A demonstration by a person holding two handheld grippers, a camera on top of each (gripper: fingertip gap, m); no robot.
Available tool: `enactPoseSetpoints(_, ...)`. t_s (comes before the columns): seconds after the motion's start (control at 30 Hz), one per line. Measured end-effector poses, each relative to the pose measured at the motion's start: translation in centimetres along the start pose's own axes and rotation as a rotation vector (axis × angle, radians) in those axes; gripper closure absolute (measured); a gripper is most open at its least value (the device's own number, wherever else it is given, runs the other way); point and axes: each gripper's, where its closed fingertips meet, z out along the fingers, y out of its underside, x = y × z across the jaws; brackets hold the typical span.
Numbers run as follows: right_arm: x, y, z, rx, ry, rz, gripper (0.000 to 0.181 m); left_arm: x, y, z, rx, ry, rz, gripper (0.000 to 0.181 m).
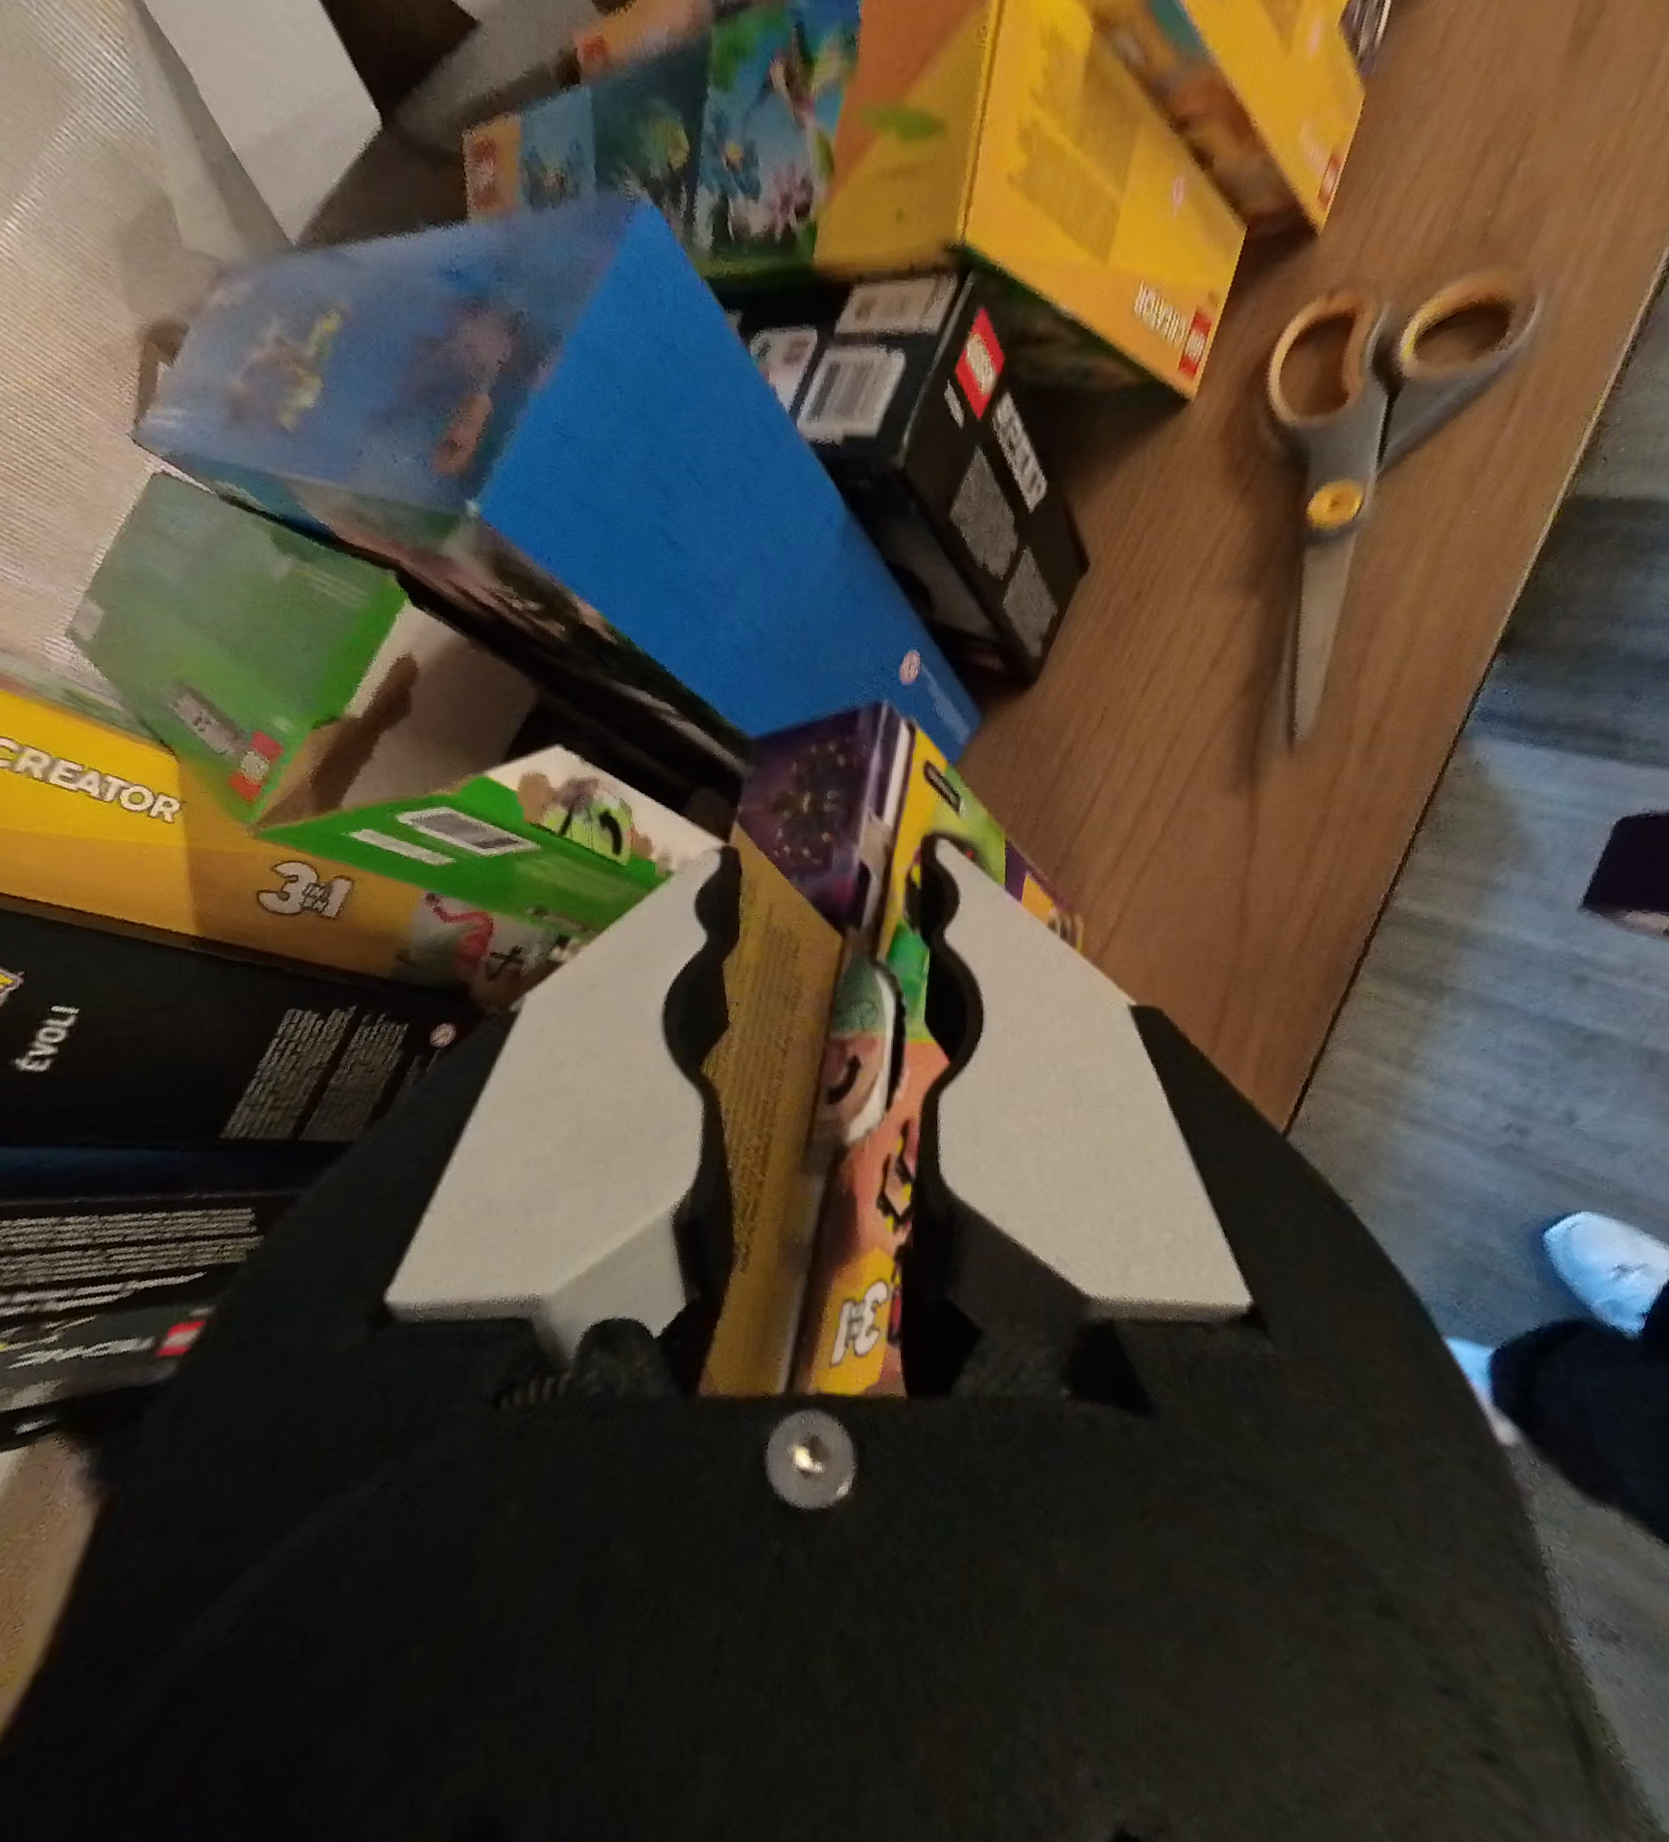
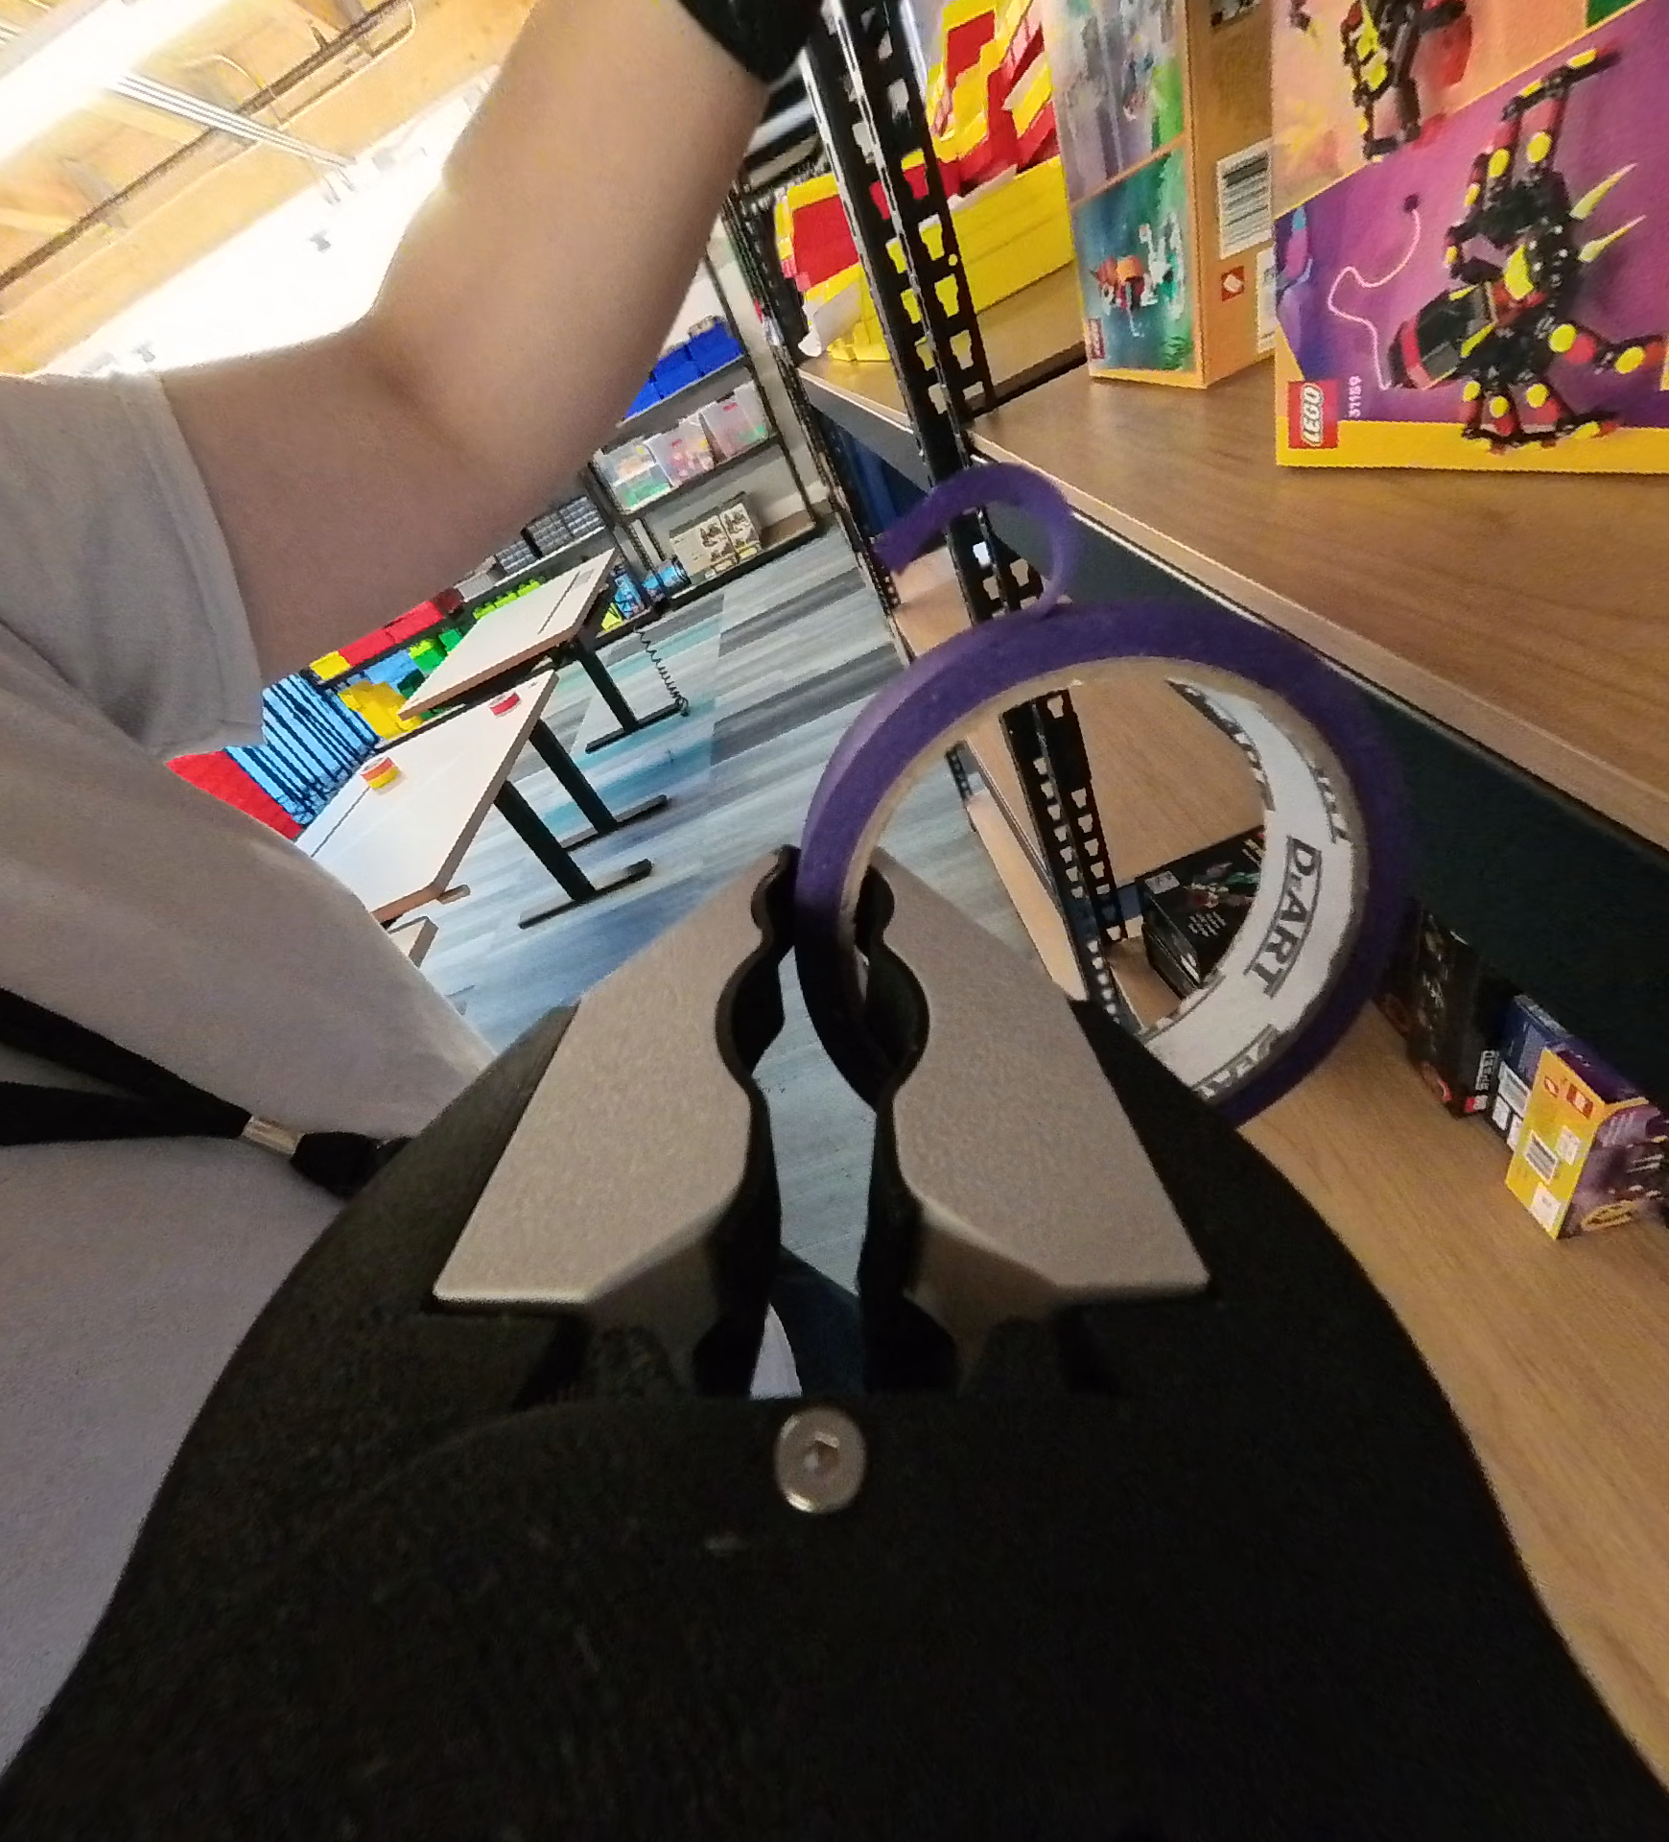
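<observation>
The left tongs (image 1: 831, 1007) clamp a yellow toy box (image 1: 816, 1047) lengthwise above the table (image 1: 1159, 797), while the right tongs (image 2: 826, 957) pinch a purple tape roll (image 2: 1110, 867) rim, ring extending forward-right.

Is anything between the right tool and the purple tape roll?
Nothing visible: the right tool is shut on the rim of the purple tape roll, beside the wooden shelf. A loose tape end curls off the top of the roll.

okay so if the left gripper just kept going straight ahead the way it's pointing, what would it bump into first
Probably the blue box lying tilted on the pile, right beyond the yellow box that the left gripper holds. The held box would likely touch it before the gripper does, though depth is hard to judge.
</observation>
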Motion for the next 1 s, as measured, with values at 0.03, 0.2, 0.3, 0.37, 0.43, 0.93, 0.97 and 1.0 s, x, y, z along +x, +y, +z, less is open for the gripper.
enactPoseSetpoints(0.03, 0.0, 0.0, -0.1, 0.003, -0.002, 0.003, 0.173, -0.2, -0.6, -0.2, 0.023, 0.011, -0.025, 0.148)
enactPoseSetpoints(0.2, 0.1, 0.5, -0.4, -0.001, 0.002, 0.013, 0.172, -1.4, -2.0, -0.5, 0.061, 0.012, -0.078, 0.154)
enactPoseSetpoints(0.3, 0.0, 0.7, -0.8, 0.004, 0.005, 0.016, 0.172, -1.5, -0.8, 0.3, -0.009, -0.001, -0.057, 0.153)
enactPoseSetpoints(0.37, 0.0, 0.8, -1.1, 0.009, 0.008, 0.018, 0.173, -1.5, -0.3, 0.6, -0.018, -0.016, -0.051, 0.158)
enactPoseSetpoints(0.43, 0.1, 0.9, -1.5, 0.016, 0.015, 0.023, 0.173, -1.0, -0.2, 0.8, -0.007, -0.005, -0.061, 0.167)
enactPoseSetpoints(0.93, 0.7, -3.9, -4.1, 0.098, 0.09, -0.05, 0.173, -0.4, 0.2, 0.8, 0.051, -0.134, -0.033, 0.181)
enactPoseSetpoints(0.97, 0.8, -4.4, -4.5, 0.106, 0.096, -0.051, 0.173, -0.6, 0.1, 0.8, 0.051, -0.136, -0.044, 0.179)
enactPoseSetpoints(1.0, 1.0, -4.9, -4.8, 0.115, 0.1, -0.05, 0.173, -0.8, 0.1, 0.8, 0.053, -0.134, -0.059, 0.176)
